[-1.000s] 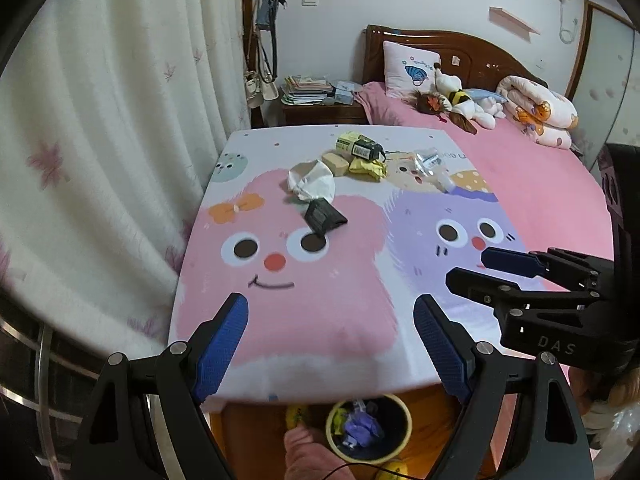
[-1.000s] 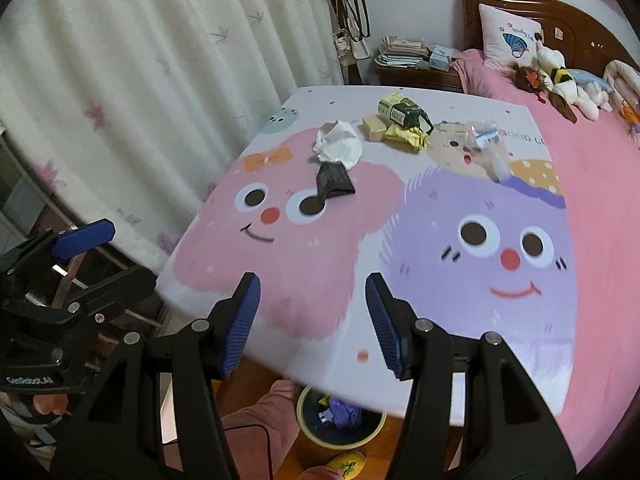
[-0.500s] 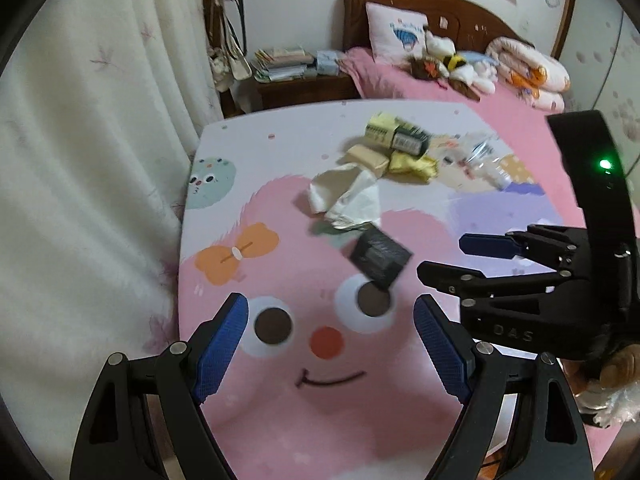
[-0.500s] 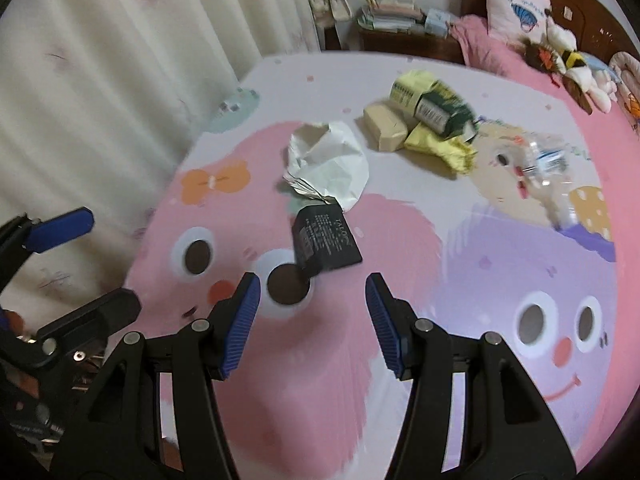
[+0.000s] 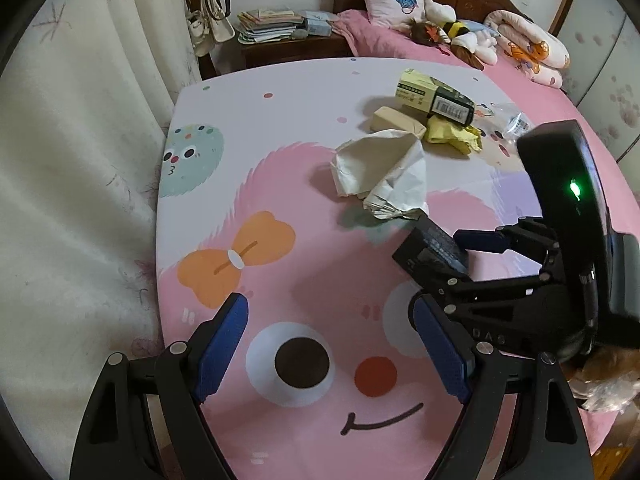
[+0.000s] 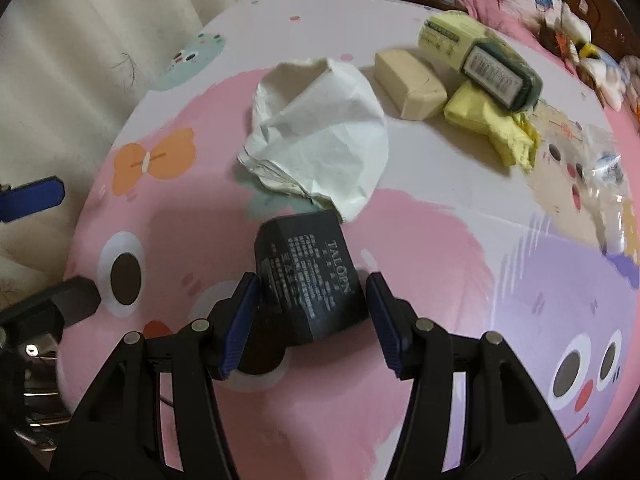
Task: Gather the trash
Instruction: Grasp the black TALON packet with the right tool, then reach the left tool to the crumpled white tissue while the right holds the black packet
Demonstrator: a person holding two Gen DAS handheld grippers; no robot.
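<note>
While crumpled paper lies beyond, right tool straddles black box.

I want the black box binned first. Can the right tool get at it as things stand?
Probably yes: the right tool is open with the black box already between its fingers, and nothing blocks it.

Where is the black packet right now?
In the right wrist view, the black packet lies on the cartoon tablecloth between the open right gripper fingers, just below the crumpled white paper.
</note>
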